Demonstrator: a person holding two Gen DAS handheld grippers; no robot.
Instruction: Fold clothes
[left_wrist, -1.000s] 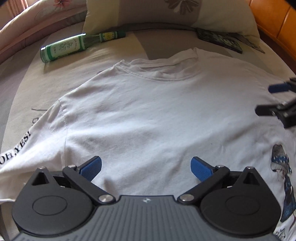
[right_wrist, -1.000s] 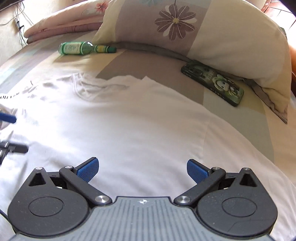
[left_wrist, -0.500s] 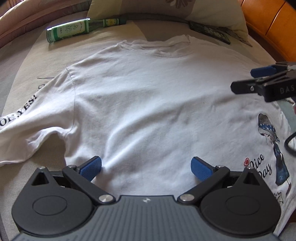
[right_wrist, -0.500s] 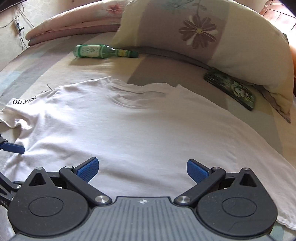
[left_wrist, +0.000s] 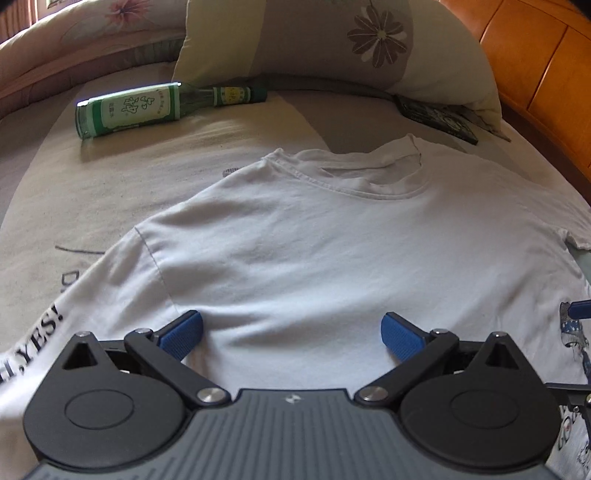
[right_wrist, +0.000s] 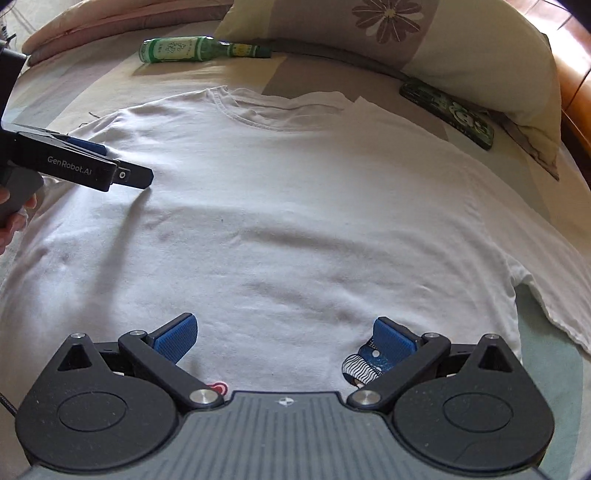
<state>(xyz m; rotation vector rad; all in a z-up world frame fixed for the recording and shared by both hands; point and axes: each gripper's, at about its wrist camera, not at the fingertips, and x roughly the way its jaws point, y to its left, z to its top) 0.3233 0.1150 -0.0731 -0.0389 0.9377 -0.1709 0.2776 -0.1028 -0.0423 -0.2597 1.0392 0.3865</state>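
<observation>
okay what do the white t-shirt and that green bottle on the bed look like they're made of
T-shirt: looks like soft matte cotton knit; it creases loosely and shows stitched collar ribbing. Green bottle: probably glass, since it is see-through green at the neck, with a paper-looking label.

Bed (right_wrist: 74, 88): beige-and-grey sheet | white T-shirt (right_wrist: 295, 221) spread flat | green bottle (right_wrist: 184, 50) on its side | phone (right_wrist: 450, 110) beside flowered pillow (right_wrist: 443, 40)

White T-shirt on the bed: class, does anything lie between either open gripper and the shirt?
Nothing visible does. The left gripper and right gripper are both open right over the T-shirt. The green bottle and the phone lie beyond the collar, off the cloth.
</observation>
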